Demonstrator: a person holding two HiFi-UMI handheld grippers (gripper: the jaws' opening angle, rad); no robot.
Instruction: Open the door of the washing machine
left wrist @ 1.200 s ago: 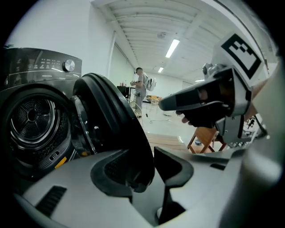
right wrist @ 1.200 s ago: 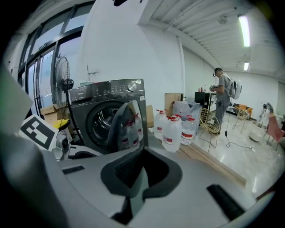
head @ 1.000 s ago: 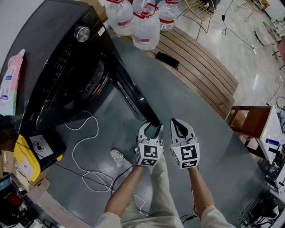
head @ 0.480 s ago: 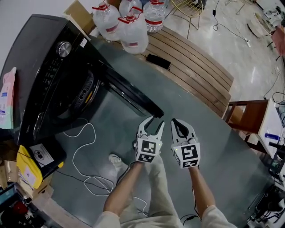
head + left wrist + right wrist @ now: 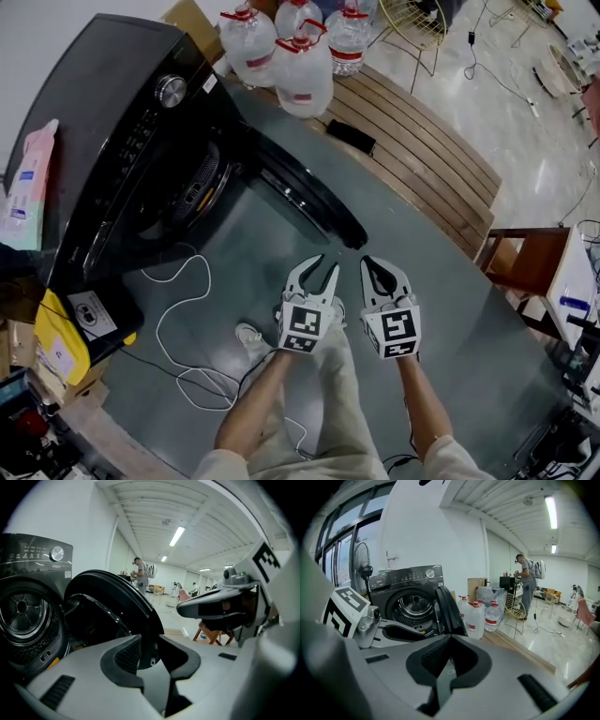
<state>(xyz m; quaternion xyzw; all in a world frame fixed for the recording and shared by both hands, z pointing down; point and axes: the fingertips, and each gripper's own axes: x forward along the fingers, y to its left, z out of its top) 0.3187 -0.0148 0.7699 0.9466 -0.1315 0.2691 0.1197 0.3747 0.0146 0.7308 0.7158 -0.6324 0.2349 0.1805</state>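
The left gripper [image 5: 328,264] has its jaws partly apart with nothing between them. They have just been closing, on air only, and the free edge of the door [image 5: 314,197] stands just beyond their tips, not touching them. The right gripper [image 5: 368,262], close beside it, has its jaws brought together and empty. The door is swung wide out from the front of the washing machine [image 5: 112,112], so the drum [image 5: 199,183] lies bare to view. I judge the opening as good as done. What is left is to get clear cleanly, drawing both grippers straight back toward the body without brushing the door's rim, which could swing it back toward the opening. A white cable [image 5: 178,309] loops over the grey floor between the machine and the person's shoe [image 5: 251,336], and it could catch a foot on a step back. Large water bottles [image 5: 302,61] stand by the machine's corner behind the door and would probably limit any further swing. Past them a slatted wooden platform [image 5: 422,155] carries a dark flat object [image 5: 351,137], perhaps a phone. A wooden chair [image 5: 530,258] stands well apart, and a pink pack [image 5: 28,183] lies on top of the machine.
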